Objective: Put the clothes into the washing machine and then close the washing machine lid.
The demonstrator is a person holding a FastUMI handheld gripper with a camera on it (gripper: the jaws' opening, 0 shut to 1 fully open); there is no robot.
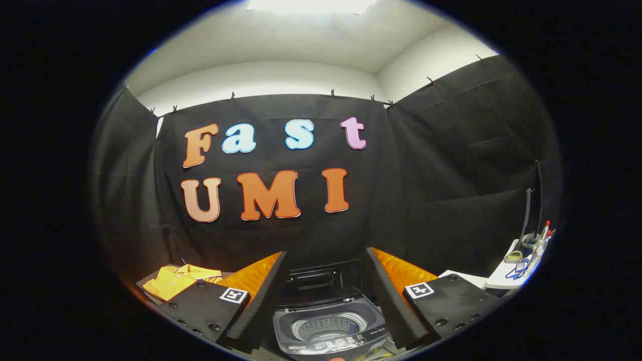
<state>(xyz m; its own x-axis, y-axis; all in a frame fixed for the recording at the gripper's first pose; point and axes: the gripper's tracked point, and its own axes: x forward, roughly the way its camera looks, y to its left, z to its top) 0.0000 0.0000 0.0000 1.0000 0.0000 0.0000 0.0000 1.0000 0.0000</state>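
Wide-open jaws, empty, framing open washing machine; shirt beside.

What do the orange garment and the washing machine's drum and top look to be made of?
The orange garment, left of the open gripper, looks like soft matte knit cloth: it folds, with collar and buttons. The washing machine lies between the jaws; its drum looks like perforated shiny metal, likely steel. Its top surround looks like smooth grey plastic.

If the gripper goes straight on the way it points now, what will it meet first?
Probably the raised lid of the washing machine, which stands between and just ahead of the open gripper; the drum lies lower. Depth is hard to judge here.
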